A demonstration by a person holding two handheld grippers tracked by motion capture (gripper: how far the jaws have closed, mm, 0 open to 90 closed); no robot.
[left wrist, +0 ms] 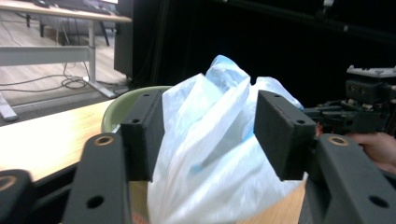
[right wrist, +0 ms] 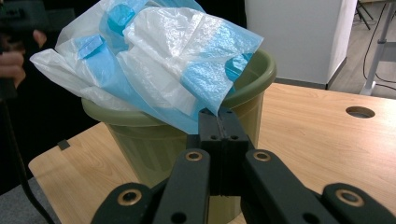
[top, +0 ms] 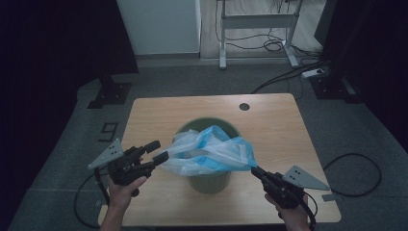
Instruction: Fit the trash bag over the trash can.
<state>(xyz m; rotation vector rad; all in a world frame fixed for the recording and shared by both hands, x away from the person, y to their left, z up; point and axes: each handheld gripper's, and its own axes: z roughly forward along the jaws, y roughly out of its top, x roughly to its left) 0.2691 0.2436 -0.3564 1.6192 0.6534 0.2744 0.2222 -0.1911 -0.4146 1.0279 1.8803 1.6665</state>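
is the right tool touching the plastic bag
Touching. In the right gripper view the right tool has its jaws shut on an edge of the plastic bag just above the green bin; the film runs straight into the closed pads.

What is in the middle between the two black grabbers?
In the high view, the green bin with the blue and white plastic bag sits between the left gripper and the right gripper.

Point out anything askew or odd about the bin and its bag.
The plastic bag is bunched above the green bin, not lining it. The right hand-held gripper pinches one corner; the left hand-held gripper stands open around the other side.
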